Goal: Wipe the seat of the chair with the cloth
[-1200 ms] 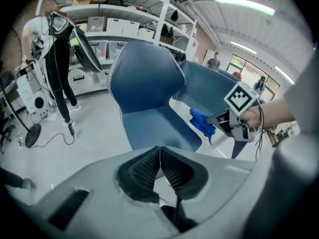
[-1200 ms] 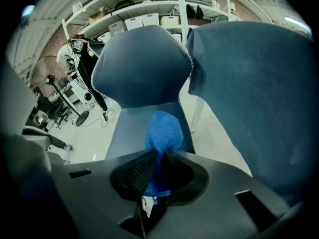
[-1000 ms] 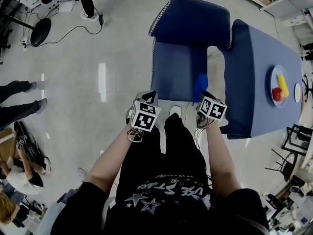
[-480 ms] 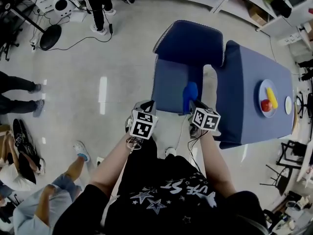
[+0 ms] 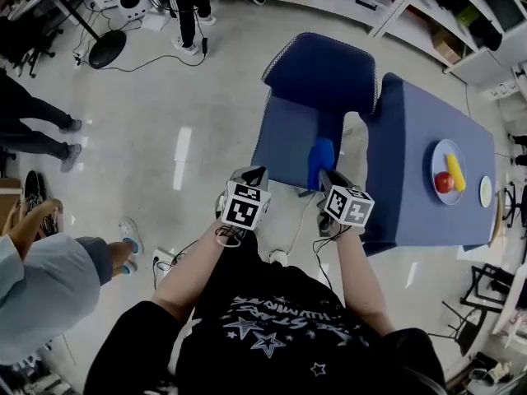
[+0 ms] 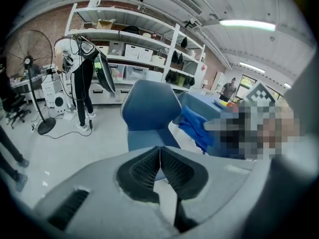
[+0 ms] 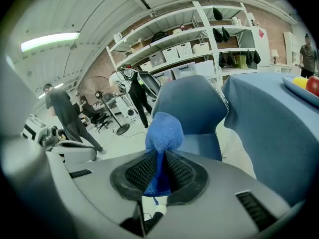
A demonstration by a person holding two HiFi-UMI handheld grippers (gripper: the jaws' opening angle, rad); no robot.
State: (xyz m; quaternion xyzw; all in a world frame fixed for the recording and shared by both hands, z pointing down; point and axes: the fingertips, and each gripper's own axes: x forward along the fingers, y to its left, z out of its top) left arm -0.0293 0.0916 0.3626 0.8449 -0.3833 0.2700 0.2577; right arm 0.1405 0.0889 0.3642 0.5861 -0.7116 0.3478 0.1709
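A blue chair (image 5: pixel 317 105) stands ahead of me, its seat (image 5: pixel 288 142) facing me and its back (image 5: pixel 324 71) beyond. My right gripper (image 5: pixel 323 175) is shut on a blue cloth (image 5: pixel 320 160), which bunches up above the jaws, over the seat's near right part. The right gripper view has the cloth (image 7: pixel 162 136) pinched between the pads, with the chair (image 7: pixel 192 113) behind. My left gripper (image 5: pixel 254 174) is shut with nothing in it, held just short of the seat's front edge. From the left gripper view the chair (image 6: pixel 149 116) and cloth (image 6: pixel 197 127) lie ahead.
A table under a blue cover (image 5: pixel 428 167) stands right of the chair, bearing a plate of fruit (image 5: pixel 449 171). People stand around on the pale floor (image 5: pixel 165 138): legs at top (image 5: pixel 188 6) and left (image 5: pixel 33 130), a sleeve at lower left (image 5: pixel 41 295). Shelving (image 6: pixel 134 49) lines the far wall.
The view has shifted slightly; the chair sits a little nearer the grippers. The cloth stays gripped on the right. A bystander at lower left has come closer.
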